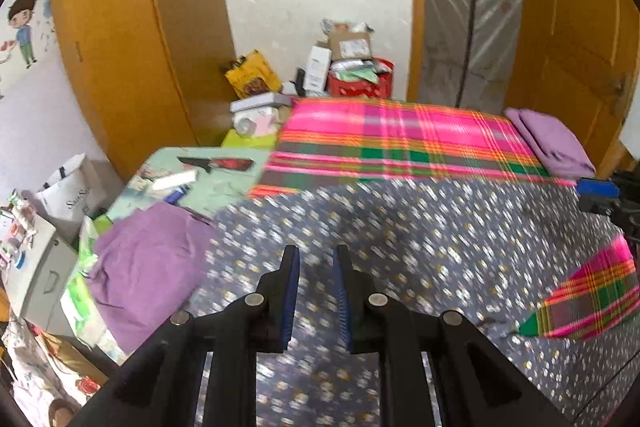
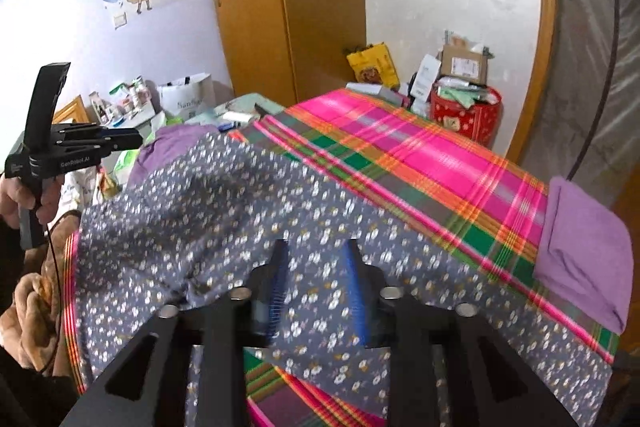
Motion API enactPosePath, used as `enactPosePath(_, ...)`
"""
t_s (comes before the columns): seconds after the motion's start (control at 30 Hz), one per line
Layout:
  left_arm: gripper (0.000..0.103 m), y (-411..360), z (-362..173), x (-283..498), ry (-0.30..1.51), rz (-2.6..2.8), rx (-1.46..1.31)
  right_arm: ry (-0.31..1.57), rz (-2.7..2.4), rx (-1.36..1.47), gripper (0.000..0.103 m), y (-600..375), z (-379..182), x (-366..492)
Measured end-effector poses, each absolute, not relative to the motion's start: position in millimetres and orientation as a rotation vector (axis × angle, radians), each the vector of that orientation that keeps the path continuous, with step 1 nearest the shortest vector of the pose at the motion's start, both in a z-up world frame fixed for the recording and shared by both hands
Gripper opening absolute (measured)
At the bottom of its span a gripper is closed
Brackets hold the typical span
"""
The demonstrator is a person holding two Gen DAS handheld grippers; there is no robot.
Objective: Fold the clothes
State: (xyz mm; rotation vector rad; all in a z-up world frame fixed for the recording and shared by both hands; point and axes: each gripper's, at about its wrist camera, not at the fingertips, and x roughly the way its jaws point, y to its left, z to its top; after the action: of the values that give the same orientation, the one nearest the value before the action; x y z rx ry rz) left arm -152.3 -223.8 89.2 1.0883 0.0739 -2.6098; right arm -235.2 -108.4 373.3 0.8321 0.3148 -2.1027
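Floral garment point(image 2: 224, 227): rumpled mid-worktop. Left tongs point(image 1: 316, 259), right tongs point(image 2: 316, 259): released, empty. Risk: bunched folds regrasped, crooked crease.

The pink, orange and green plaid-covered surface point(image 1: 400, 143) lies bare across its far middle, giving open room to pass. A folded purple cloth point(image 1: 550, 143) blocks its far right corner, and a grey cloth with small white flowers point(image 1: 400, 247) covers the near part. At the left edge a crumpled purple garment point(image 1: 140, 267) lies heaped, and beyond it a pale green mat holds a knife with a red handle point(image 1: 218, 163) and what seem to be small boxes, blurred. Past the far edge, a red tub stuffed with packets point(image 1: 360, 79) and stacked cartons stand against the white wall.
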Motion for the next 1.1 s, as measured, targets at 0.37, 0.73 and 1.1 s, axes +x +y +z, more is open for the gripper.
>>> enactPosePath(0.37,0.022,-274.0,102.3,-155.5,0.217,-2.608,1.041,0.351,-2.083,0.816,0.056,-135.4,384.8,-239.4)
enactPosePath(0.73,0.022,-329.4,95.7,-160.6,0.346,-2.559,1.046,0.347,-2.095,0.839,0.056,-139.3,378.0,-254.5)
enactPosePath(1.1,0.018,-334.3,35.5,-197.7,0.194,-2.598,1.228,0.375,-2.084,0.935,0.056,-146.8,340.4,-289.5)
